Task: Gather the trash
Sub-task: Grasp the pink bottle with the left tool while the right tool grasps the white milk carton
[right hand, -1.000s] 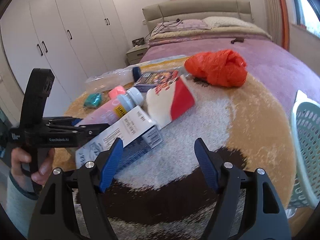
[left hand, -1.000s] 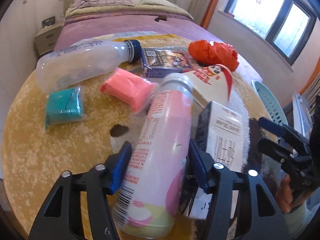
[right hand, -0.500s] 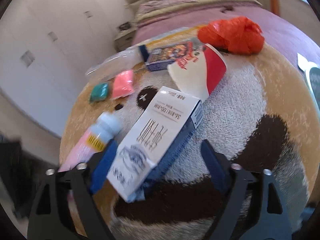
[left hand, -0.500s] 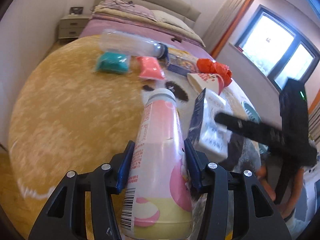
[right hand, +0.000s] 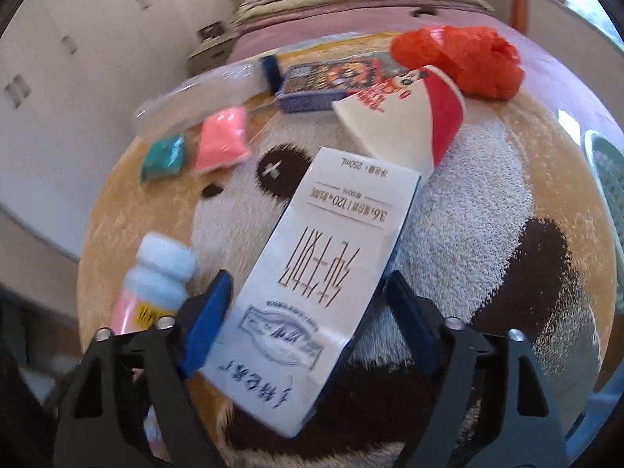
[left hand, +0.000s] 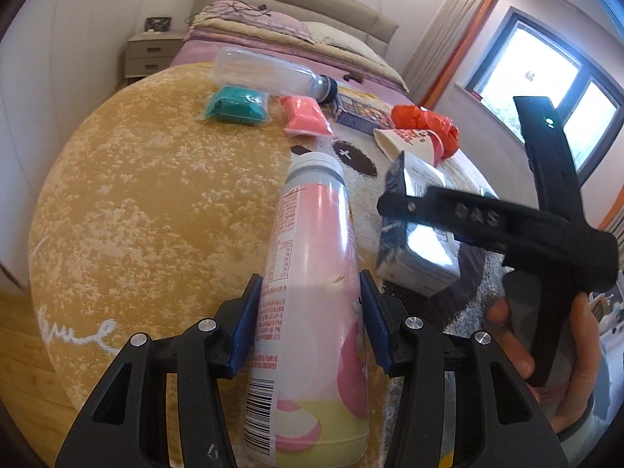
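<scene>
Your left gripper [left hand: 310,321] has the pink bottle [left hand: 312,292] clamped between its blue pads [left hand: 245,325], which press on both sides of the body after closing in; the bottle's white cap points straight ahead of the fingers, over the round yellow rug [left hand: 148,202].

Your right gripper [right hand: 308,319] straddles the white carton [right hand: 323,273], and its jaws have just been narrowing around it. The left pad [right hand: 206,319] looks to be against the carton's edge, but on the right side the view is too blurred to tell if the pad touches, so the grip is unclear.

Ahead of the right fingers lie the paper cup [right hand: 405,117] and the red plastic bag [right hand: 464,60]; ahead and to the left sit the blue box [right hand: 331,82], the pink packet [right hand: 222,140], the teal packet [right hand: 163,156] and the clear bottle [right hand: 206,89]. A green basket [right hand: 606,179] shows at the far right edge.
</scene>
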`<state>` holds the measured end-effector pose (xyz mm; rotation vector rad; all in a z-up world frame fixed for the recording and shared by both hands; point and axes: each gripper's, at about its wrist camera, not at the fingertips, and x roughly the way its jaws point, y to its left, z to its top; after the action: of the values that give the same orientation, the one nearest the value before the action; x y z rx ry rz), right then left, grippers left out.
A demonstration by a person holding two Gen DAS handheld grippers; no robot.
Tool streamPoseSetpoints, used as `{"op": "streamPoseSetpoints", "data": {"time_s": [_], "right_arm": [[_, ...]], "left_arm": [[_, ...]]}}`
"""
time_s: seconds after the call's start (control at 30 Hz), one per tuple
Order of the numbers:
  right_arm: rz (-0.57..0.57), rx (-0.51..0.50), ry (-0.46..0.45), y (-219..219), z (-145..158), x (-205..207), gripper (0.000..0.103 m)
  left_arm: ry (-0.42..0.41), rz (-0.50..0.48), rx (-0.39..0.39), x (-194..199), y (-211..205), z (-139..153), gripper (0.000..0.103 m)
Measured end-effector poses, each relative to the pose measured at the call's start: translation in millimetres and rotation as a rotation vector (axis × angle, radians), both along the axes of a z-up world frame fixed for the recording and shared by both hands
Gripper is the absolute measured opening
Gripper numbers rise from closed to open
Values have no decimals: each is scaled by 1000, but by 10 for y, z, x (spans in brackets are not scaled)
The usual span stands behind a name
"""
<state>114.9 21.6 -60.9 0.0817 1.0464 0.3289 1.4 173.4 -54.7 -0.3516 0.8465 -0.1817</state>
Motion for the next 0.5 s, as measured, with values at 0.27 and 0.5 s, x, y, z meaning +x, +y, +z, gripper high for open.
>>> {"op": "streamPoseSetpoints", "data": {"time_s": [0.27,0.5], "right_arm": [[231,-133,-120,-192,166,-335,52],[223,-83,-88,-520,106,-362,52]], "left_arm": [[20,-23,13,-11,-140,-37,52],[26,-3,109,2,-300,-28,57]]}}
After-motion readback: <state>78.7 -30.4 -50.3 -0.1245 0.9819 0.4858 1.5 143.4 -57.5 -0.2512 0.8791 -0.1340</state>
